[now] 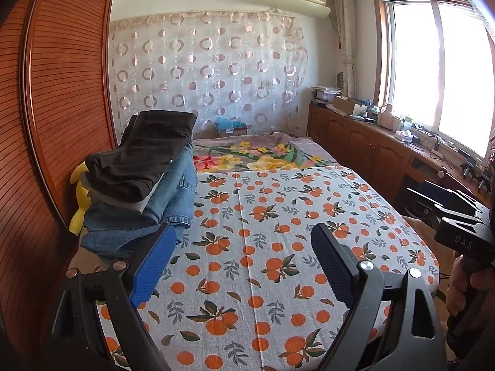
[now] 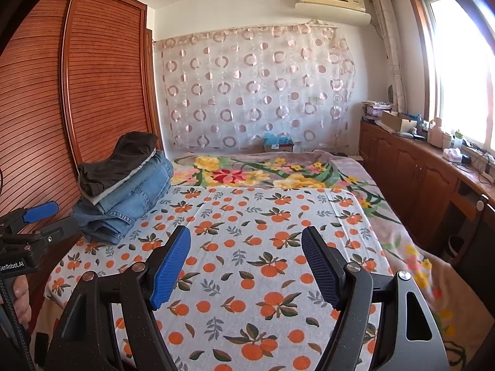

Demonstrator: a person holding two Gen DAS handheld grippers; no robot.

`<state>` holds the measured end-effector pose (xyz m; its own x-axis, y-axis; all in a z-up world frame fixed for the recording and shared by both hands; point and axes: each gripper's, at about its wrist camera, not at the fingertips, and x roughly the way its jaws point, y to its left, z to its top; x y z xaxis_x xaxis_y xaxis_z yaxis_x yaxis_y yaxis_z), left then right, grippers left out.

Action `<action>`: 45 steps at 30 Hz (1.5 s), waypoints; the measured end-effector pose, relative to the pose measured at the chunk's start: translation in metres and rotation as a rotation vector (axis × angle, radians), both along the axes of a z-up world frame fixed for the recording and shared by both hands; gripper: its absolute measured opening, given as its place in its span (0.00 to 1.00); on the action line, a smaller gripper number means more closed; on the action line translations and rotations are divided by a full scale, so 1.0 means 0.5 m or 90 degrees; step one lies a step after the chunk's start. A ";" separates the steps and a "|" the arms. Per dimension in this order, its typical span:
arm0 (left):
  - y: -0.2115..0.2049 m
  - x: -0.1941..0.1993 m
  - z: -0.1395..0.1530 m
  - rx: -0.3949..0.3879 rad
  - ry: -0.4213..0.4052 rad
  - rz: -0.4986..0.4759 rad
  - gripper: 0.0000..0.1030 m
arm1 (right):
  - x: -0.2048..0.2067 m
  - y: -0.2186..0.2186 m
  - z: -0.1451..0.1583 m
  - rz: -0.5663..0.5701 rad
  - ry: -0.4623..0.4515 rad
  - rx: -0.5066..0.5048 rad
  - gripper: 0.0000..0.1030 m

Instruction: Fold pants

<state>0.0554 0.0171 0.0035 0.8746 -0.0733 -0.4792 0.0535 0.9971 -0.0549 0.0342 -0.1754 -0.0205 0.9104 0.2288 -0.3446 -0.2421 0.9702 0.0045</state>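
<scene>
Lying in a stack at the bed's far-left corner, against the slatted wooden wardrobe (image 1: 62, 92), the pants (image 1: 145, 167) are already folded: dark trousers on top, a pale layer under them, blue jeans (image 2: 130, 204) at the bottom. The stack's long axis runs away from the cameras, along the wardrobe front, and the jeans' lower edges spill out slightly toward the near end. The orange-print sheet (image 1: 272, 247) spread beside the stack is bare, with no garment laid out on it.

Measured from that stack, the left gripper (image 1: 244, 266) is the nearer one, hovering just off its near end with the pile up and to its left; the right gripper (image 2: 247, 266) hangs farther out over the middle of the sheet. Both grippers have their blue-padded fingers spread apart and hold nothing.

This fits two stages equally well, I judge: either the pile is the finished folding, set aside, or it is a supply from which a pair is yet to be drawn onto the sheet. Any reach to it would go leftward and forward, favouring the left gripper.

Beyond the stack lie a floral blanket (image 2: 263, 170) and a circle-patterned curtain (image 2: 256, 86).
</scene>
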 end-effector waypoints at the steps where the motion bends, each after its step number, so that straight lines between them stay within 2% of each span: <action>1: 0.000 0.000 0.000 0.000 0.000 0.000 0.87 | 0.001 -0.001 0.000 0.001 0.001 0.000 0.74; 45: 0.011 -0.002 -0.001 -0.003 -0.001 0.017 0.87 | 0.002 -0.006 -0.006 0.006 -0.002 -0.001 0.74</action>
<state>0.0544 0.0227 0.0031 0.8773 -0.0521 -0.4771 0.0271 0.9979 -0.0591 0.0352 -0.1786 -0.0235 0.9093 0.2375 -0.3417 -0.2518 0.9678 0.0023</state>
